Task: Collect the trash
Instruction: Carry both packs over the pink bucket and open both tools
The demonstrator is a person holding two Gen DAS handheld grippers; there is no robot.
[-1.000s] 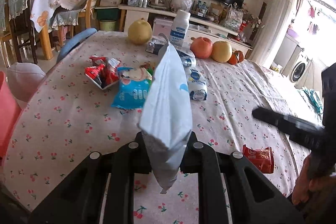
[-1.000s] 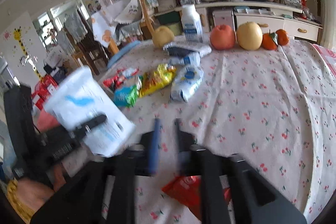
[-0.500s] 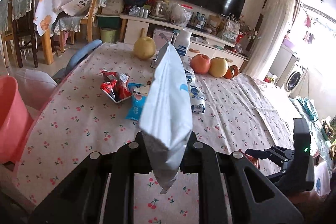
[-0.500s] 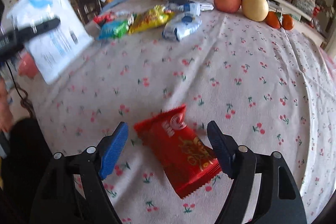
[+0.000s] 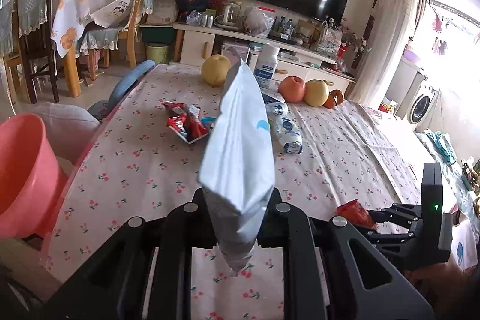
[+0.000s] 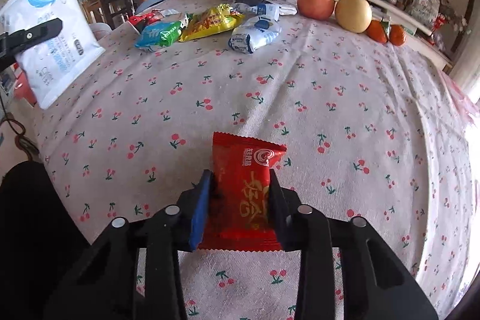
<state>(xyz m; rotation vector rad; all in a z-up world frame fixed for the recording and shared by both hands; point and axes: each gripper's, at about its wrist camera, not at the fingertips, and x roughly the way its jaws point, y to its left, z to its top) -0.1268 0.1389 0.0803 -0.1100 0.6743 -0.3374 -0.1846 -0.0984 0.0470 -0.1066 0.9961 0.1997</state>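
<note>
Now the right claw, spread half a second ago, has closed onto the red wrapper.

The red snack packet bears Chinese characters, too small to read.

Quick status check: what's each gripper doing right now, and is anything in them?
Left gripper: shut on the white pouch, held up off the table.
Right gripper: jaws have just been closing, now shut on the red snack packet lying on the tablecloth.

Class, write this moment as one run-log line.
left claw: shut on white pouch | right claw: just been closing, pads on red snack packet | pink bin: left of table
</note>
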